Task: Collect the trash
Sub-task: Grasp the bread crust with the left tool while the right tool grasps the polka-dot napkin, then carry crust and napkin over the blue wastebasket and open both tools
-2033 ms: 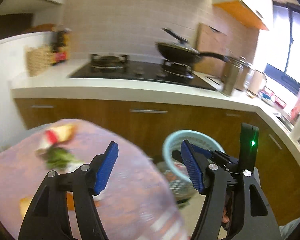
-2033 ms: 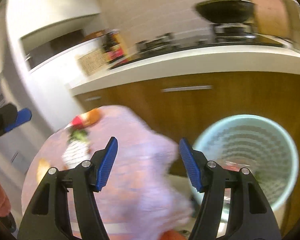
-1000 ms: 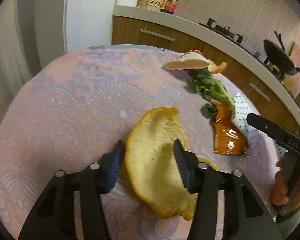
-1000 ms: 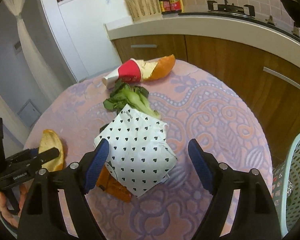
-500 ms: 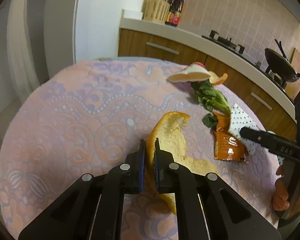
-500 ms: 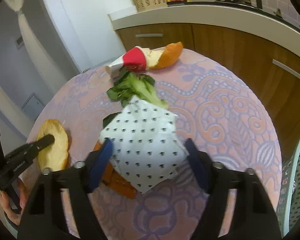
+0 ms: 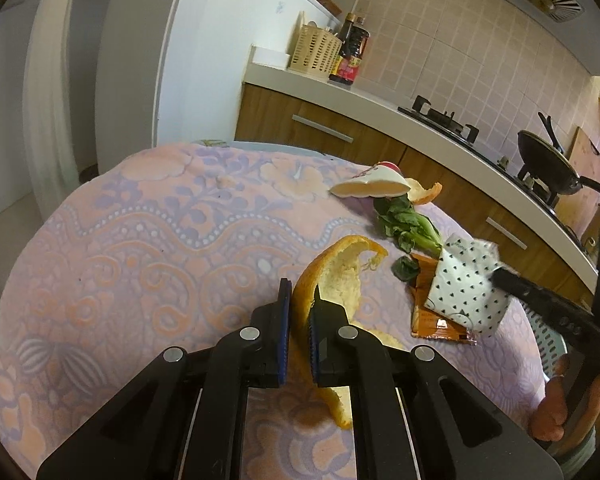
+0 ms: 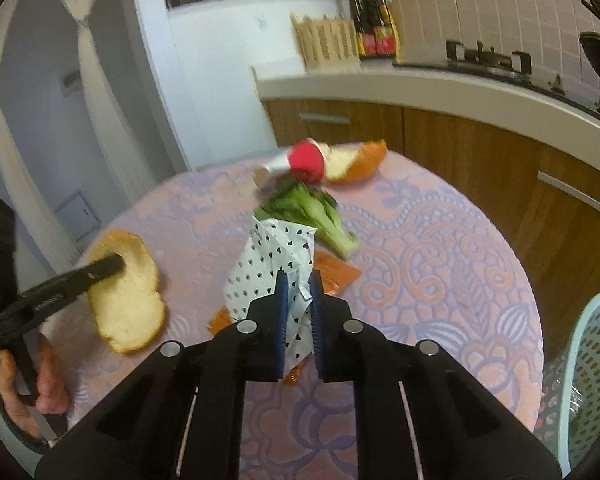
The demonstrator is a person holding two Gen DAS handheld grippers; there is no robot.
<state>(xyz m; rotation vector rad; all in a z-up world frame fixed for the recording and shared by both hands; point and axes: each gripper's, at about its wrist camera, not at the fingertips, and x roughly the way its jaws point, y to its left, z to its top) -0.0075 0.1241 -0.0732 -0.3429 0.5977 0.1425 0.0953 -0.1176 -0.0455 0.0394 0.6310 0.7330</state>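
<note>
A round table under a pink and purple cloth (image 7: 140,240) holds the trash. My left gripper (image 7: 301,292) is shut on a large citrus peel (image 7: 340,272), whose far end stands tilted up off the cloth. The right wrist view shows the same peel (image 8: 128,304) with the left gripper (image 8: 108,266) clamped on it. My right gripper (image 8: 299,276) is shut on a white paper with black hearts (image 8: 268,264), crumpled and raised above an orange wrapper (image 8: 336,276). In the left wrist view that paper (image 7: 464,292) hangs from the right gripper (image 7: 500,276).
Beyond these lie a leafy green vegetable (image 8: 312,208), a red and white paper cup (image 8: 304,162) and a second peel (image 8: 356,164). A pale blue mesh basket (image 8: 596,380) stands by the table's right edge. A wooden counter (image 8: 480,152) runs behind the table.
Both grippers went from open to shut: the left closed on the peel and tipped it up, the right closed on the heart-print paper and raised it off the wrapper.
</note>
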